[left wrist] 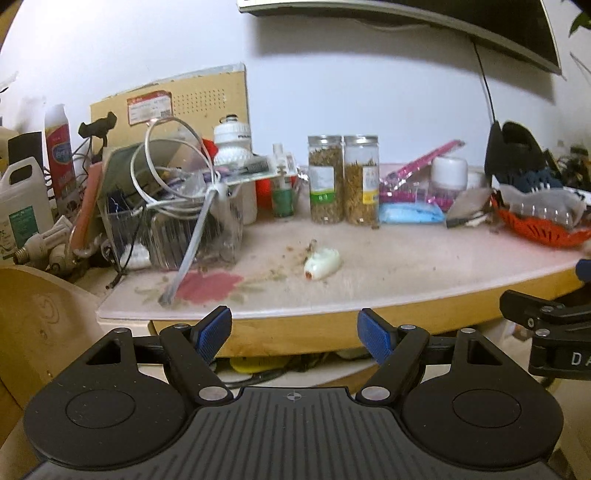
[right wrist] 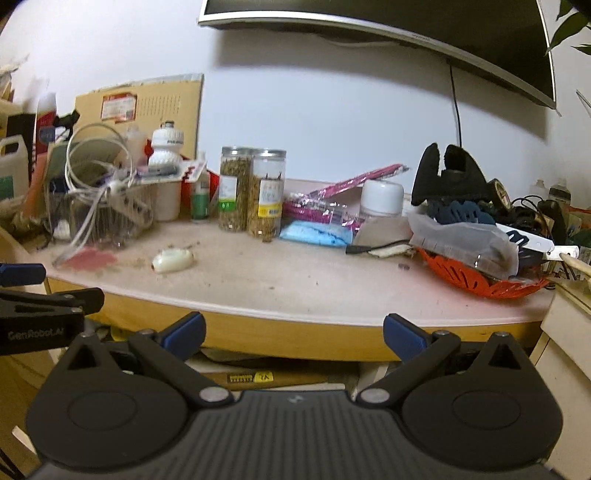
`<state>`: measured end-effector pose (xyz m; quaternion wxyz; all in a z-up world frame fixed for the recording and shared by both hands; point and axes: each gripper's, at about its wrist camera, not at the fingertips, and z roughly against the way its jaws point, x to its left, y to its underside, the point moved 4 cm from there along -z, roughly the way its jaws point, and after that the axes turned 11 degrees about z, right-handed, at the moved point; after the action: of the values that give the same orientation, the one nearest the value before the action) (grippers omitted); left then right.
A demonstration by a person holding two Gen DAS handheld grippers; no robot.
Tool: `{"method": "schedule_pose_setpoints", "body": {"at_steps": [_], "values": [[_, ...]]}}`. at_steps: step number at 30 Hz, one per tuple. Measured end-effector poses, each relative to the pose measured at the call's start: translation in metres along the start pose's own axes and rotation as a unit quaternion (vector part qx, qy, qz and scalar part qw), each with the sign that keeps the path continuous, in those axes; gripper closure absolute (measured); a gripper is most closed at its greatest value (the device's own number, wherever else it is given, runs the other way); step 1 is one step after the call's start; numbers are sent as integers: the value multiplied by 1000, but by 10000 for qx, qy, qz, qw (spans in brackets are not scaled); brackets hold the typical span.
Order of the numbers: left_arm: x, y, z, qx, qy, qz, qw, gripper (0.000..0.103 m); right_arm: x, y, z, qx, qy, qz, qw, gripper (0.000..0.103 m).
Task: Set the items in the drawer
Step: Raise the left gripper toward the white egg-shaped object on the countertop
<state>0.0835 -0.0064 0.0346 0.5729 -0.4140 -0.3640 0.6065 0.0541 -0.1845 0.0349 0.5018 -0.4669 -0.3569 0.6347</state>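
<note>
A small white oval object with a red end [left wrist: 322, 263] lies on the pink-topped desk [left wrist: 388, 280], among crumbs; it also shows in the right wrist view [right wrist: 173, 260]. Two clear jars of dried herbs [left wrist: 343, 180] stand behind it, also in the right wrist view [right wrist: 251, 192]. My left gripper [left wrist: 294, 334] is open and empty, held in front of the desk's front edge. My right gripper [right wrist: 294, 334] is open and empty, also below the desk edge, to the right of the left one. No drawer front is clearly visible.
A clear box with coiled white cable [left wrist: 177, 206] crowds the desk's left. A blue pack [right wrist: 317, 233], a white jar [right wrist: 382, 197] and an orange basket with clutter [right wrist: 476, 277] fill the right. A monitor [right wrist: 406, 18] hangs above. A wooden chair back [left wrist: 37, 325] is at left.
</note>
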Motion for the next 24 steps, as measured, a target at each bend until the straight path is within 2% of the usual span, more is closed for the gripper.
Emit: {"method": "schedule_pose_setpoints", "body": {"at_steps": [9,24], "values": [[4,-6,0,-55,-5,184,9998,28,-5,-5,6,-171,26,-106,9998,0],[8,-5,-12,53,-13,260,9996,28,-3,-5,4,-137,-32,-82,9999,0]]}}
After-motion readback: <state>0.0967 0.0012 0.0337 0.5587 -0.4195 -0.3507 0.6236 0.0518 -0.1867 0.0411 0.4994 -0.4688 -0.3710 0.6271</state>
